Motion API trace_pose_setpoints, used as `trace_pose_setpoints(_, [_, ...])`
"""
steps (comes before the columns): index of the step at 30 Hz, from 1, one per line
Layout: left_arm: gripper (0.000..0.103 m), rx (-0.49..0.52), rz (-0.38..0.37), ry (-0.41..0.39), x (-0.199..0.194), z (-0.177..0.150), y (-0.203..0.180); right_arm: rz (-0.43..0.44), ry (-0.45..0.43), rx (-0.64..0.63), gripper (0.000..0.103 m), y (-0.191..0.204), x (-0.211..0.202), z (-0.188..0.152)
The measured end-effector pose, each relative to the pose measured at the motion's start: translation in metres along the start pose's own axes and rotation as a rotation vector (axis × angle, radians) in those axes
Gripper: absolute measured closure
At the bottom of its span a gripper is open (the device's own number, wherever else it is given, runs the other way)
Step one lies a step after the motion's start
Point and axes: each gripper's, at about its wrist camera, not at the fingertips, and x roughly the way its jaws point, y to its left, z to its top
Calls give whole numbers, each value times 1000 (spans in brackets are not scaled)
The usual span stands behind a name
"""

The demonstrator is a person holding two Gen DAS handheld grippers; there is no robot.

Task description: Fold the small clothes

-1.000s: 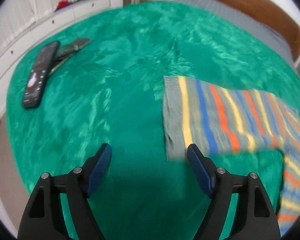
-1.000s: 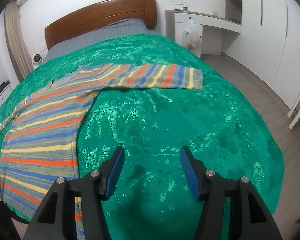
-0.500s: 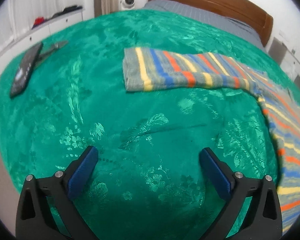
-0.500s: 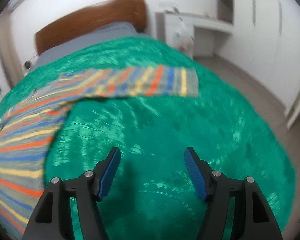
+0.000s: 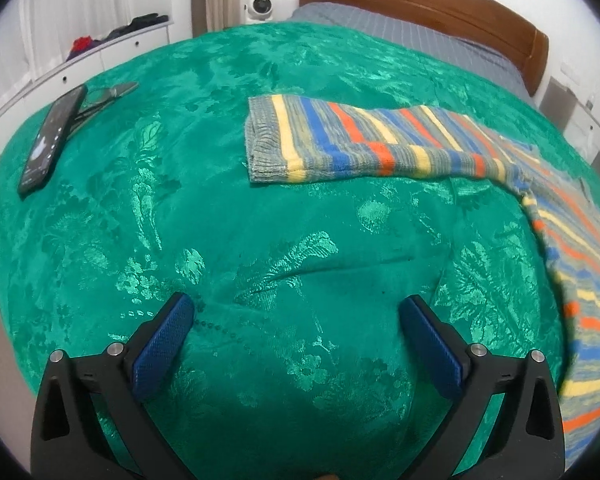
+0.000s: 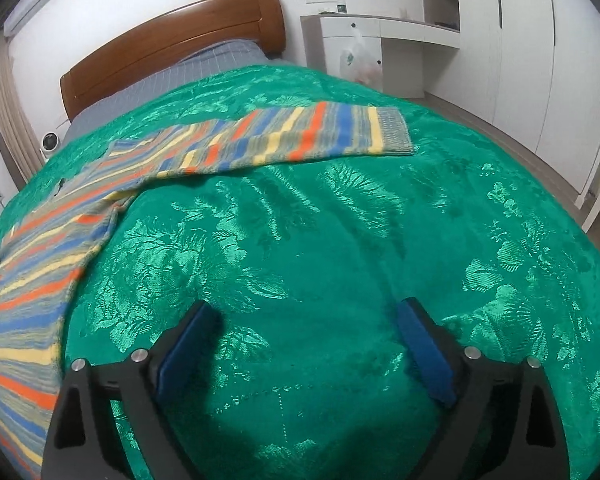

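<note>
Lying flat on the bedspread, the sweater has sleeves spread for folding; left gripper gapes empty, right gripper is opening, empty.

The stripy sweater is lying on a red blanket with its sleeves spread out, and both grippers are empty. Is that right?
Not quite. The blanket is green, not red; both wrist views show it. The rest holds: the sweater lies on it with its sleeves spread out, and nothing is between the jaws of the left gripper or the right gripper, whose jaws are opening.
</note>
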Motion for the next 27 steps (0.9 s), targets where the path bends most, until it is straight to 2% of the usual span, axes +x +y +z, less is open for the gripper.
trace_pose_setpoints(7, [0,-11,-11,-13,0,-1,2,-11,4,-12,8,4,4,2])
trace_pose_setpoints(18, [0,44,35,-3,0,-3,-6,-21,9,-18,7,6,7,2])
trace_pose_setpoints(27, [0,49,43,7,1,-2,-7,-23,7,-22,7,6,7,2])
